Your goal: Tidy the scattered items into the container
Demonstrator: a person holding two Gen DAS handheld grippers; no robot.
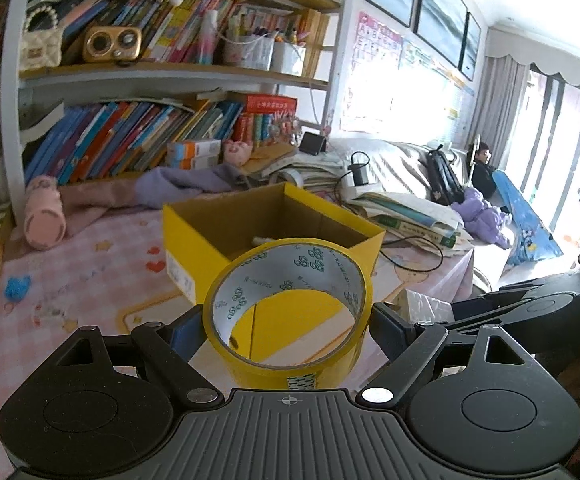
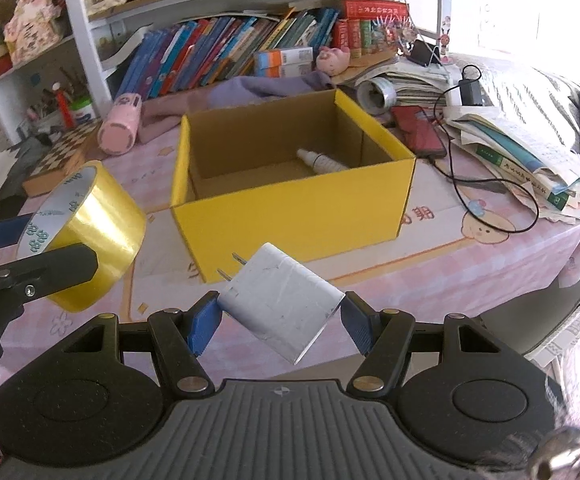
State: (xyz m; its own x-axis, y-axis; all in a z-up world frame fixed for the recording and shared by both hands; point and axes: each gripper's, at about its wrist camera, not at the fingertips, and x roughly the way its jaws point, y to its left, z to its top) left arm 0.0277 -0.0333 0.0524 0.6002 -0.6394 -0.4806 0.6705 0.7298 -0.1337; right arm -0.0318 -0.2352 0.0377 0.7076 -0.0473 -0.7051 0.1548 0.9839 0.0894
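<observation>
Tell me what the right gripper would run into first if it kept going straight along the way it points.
Most likely the yellow box. The right gripper, jaws shut on the white charger, points down at the box's near wall. The prongs would probably touch it first, though depth is hard to judge; it might strike the tablecloth just short.

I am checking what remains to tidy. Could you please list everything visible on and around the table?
box: 1, yellow, table centre
bottle: 1, white, inside box
tape roll: 1, yellow, between left fingers
charger: 1, white, between right fingers
pencil case: 1, pink, left of box
phone: 1, red, right of box
books: many, mixed colours, shelf behind
left gripper: 1, black, holds tape roll
right gripper: 1, black, holds charger
</observation>
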